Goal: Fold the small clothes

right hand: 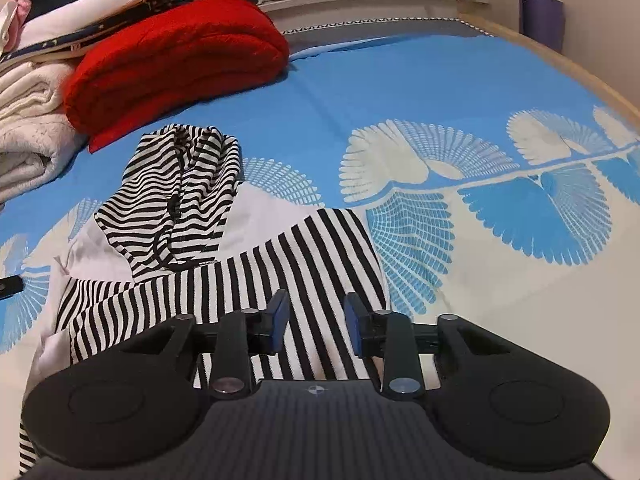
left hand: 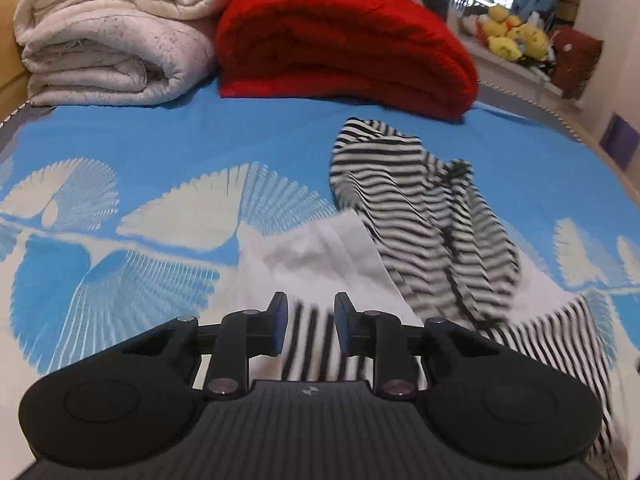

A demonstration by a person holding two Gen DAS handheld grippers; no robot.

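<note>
A small black-and-white striped garment with a white panel [left hand: 424, 216] lies rumpled on the blue patterned bedsheet [left hand: 200, 140]. In the left wrist view my left gripper [left hand: 310, 324] is open, its fingers apart over a striped edge of the garment, gripping nothing. In the right wrist view the same garment [right hand: 280, 264] has its hood bunched at the upper left [right hand: 180, 192] and a striped sleeve or body part spread toward me. My right gripper [right hand: 316, 326] is open just above that striped cloth. A dark tip at the left edge may be the other gripper [right hand: 10, 286].
A folded red blanket [left hand: 344, 48] and a folded cream quilt [left hand: 108, 40] lie at the far side of the bed; both show in the right wrist view, the blanket [right hand: 176, 56] next to the quilt [right hand: 28, 120]. Yellow plush toys [left hand: 512, 32] sit on a ledge. The bed's wooden edge [right hand: 560, 64] runs along the right.
</note>
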